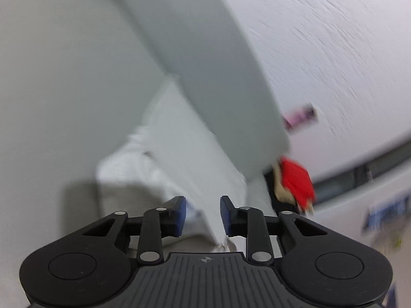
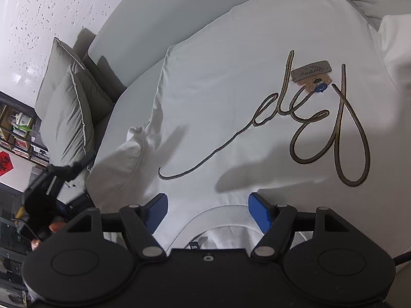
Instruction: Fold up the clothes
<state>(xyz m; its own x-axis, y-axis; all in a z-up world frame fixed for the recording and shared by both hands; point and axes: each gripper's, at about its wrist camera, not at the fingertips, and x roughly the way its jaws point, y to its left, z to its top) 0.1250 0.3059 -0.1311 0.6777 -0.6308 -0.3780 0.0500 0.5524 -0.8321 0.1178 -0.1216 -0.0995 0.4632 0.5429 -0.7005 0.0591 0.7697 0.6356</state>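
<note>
Right wrist view: white T-shirt (image 2: 231, 97) lay spread flat, front up, on a pale sofa seat (image 2: 143, 38). Brown script embroidery (image 2: 308, 120) ran across the chest, with a small grey label patch (image 2: 310, 71) and a tan bear patch (image 2: 314, 83) stitched just above it. Shirt's ribbed collar (image 2: 218, 211) sat at the near edge of the seat, directly under the right gripper (image 2: 208, 211). Its blue pads (image 2: 259, 209) stood wide apart, one either side of the collar, nothing pinched between them; can't tell whether the tips touched the fabric. One short sleeve (image 2: 120, 159) lay out toward the seat's left edge. Two grey cushions with pale piping (image 2: 69, 107) leaned in the far left corner against the sofa back. Beyond the sofa's left end: a bookshelf (image 2: 18, 131) and a red square hanging (image 2: 4, 164). The other gripper, dark and blurred, showed at that left end with fingertips (image 2: 55, 227) of the person's hand behind it.

Left wrist view: heavily motion-blurred. Left gripper (image 1: 203, 215) had its jaws narrow, a small gap left, nothing between the pads (image 1: 181, 215). White cloth (image 1: 133, 169) below and ahead of it, probably the shirt's sleeve end, blur makes it uncertain. Pale sofa cushions (image 1: 205, 71) filled the frame; red blur (image 1: 295, 179) at right past the sofa's end.
</note>
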